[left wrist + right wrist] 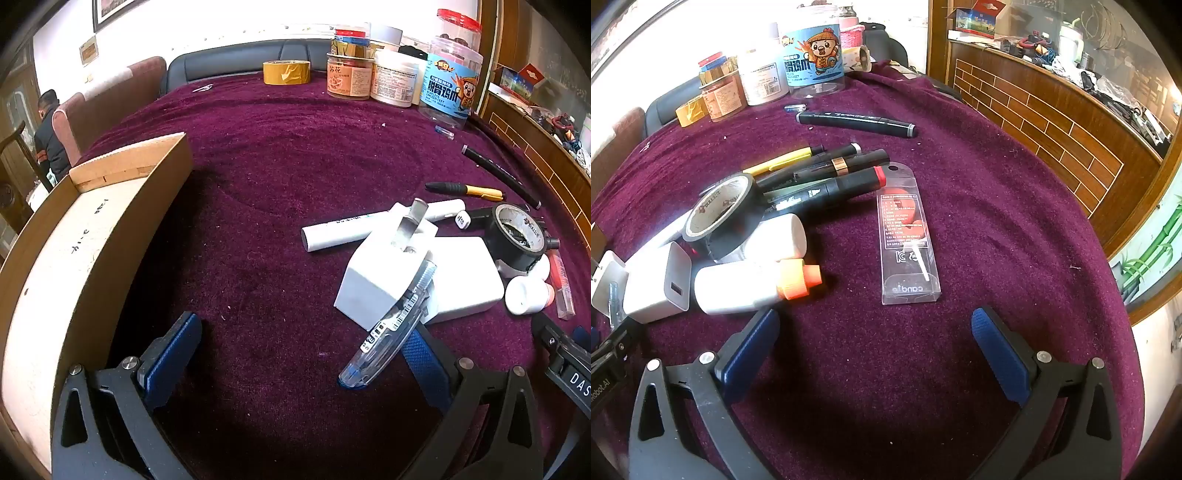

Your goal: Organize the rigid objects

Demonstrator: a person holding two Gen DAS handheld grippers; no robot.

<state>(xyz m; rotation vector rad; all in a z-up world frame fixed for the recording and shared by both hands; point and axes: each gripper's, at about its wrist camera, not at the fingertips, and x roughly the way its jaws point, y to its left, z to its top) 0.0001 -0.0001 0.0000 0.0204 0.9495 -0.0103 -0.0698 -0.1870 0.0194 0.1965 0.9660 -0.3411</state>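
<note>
My left gripper (299, 347) is open above the purple cloth, with nothing between its fingers. An open cardboard box (74, 240) stands to its left. A clear pen (391, 325) leans on white charger blocks (380, 273), and its lower end lies close by my right finger. A white tube (347, 230) and a black tape roll (517, 236) lie behind them. My right gripper (875, 325) is also open and holds nothing. Just ahead of it lies a clear candle package (905, 236). A white bottle with an orange cap (750, 286), a charger (657, 284) and several markers (827, 184) lie to its left.
Jars (814, 55) and a yellow tape roll (286, 72) stand at the table's far edge. A lone black marker (855, 120) lies in front of them. A wooden counter (1052, 122) curves along the right. A person (50, 136) sits far left, beyond the table.
</note>
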